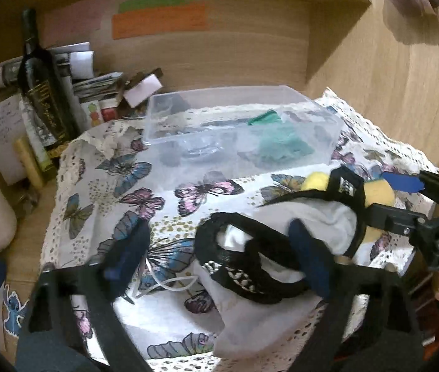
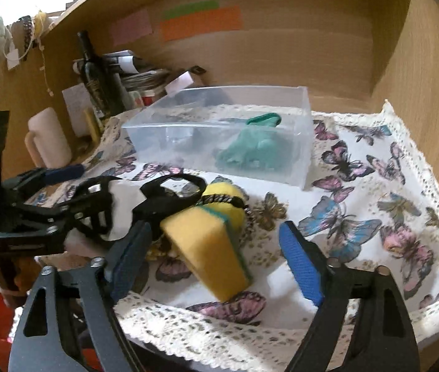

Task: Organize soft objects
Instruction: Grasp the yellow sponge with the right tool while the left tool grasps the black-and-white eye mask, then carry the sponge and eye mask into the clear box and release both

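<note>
A butterfly-print tablecloth (image 2: 359,167) with a lace edge is seen spread over a wooden desk recess. A clear plastic box (image 2: 304,142) is set toward the back of the cloth, and a green fabric item (image 2: 250,152) is lodged inside it. In front of the box, a white garment with black straps (image 1: 250,260) is found lying on the cloth, with a yellow sponge (image 2: 210,248) just beside it on the right; a braided black-and-white band is seen draped over the sponge's far end.

The left gripper (image 1: 219,254) is observed with its jaws spread wide, its right blue pad (image 1: 312,257) resting against the garment; nothing is clamped. The right gripper (image 2: 216,257) is likewise held agape, its pads set either side of the sponge without closing on it.

A dark wine bottle (image 1: 42,93), stacked papers (image 1: 95,80) and a cream mug (image 2: 47,139) are noted at the rear left
</note>
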A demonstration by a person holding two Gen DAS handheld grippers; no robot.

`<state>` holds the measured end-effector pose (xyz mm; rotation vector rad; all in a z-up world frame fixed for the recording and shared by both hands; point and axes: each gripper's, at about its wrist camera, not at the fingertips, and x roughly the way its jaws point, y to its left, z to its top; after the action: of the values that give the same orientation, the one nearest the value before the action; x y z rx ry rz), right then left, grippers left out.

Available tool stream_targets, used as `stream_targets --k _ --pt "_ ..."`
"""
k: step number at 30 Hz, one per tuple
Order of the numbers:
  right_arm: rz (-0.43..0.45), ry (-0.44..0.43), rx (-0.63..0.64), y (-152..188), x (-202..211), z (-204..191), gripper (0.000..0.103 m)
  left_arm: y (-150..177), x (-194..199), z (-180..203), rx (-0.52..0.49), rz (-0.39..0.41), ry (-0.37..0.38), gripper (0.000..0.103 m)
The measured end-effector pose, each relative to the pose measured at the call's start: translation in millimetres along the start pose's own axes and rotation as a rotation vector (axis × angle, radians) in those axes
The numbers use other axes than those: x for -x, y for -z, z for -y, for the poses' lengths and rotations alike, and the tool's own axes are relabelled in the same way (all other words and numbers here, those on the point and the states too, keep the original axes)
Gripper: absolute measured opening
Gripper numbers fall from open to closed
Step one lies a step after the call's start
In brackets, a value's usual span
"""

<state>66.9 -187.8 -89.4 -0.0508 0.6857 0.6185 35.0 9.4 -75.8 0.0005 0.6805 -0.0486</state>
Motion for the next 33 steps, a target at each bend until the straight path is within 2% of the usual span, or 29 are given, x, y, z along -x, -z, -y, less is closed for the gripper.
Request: stream_targets --k 1,3,4,5,6,8,12,22,33 --pt "-0.007 -0.007 0.005 1 0 -2 0.068 0 -1 1 -0.008 -0.002 0.006 0.071" --pt "-0.018 -0.019 0.012 1 -2 -4 0.053 0 -6 2 -0.013 -0.024 0.036 0.061" --pt "-0.026 -0.024 0.015 2 -4 -5 0.05 0 -8 2 -0.007 -0.034 0.056 0.054" --pt "-0.034 -0.03 0.018 3 -6 -6 0.045 1 -9 1 0.0 -0.04 0.07 0.052" --pt "-0.034 -0.025 0.021 4 -6 -7 0.044 2 -10 1 0.004 -0.047 0.086 0.05" --pt "-0.027 -0.019 0.022 5 -5 -7 0.041 3 -9 2 0.009 -0.044 0.09 0.036" --pt "-0.008 -0.005 0.022 6 -1 -6 0.036 3 -4 2 0.006 -0.024 0.094 0.025" --pt "0.089 0.043 0.01 -12 19 1 0.035 -8 11 -4 0.014 0.039 0.093 0.021" --pt "0.172 0.07 -0.009 -42 25 13 0.035 -43 31 -15 0.028 0.167 0.052 0.02"
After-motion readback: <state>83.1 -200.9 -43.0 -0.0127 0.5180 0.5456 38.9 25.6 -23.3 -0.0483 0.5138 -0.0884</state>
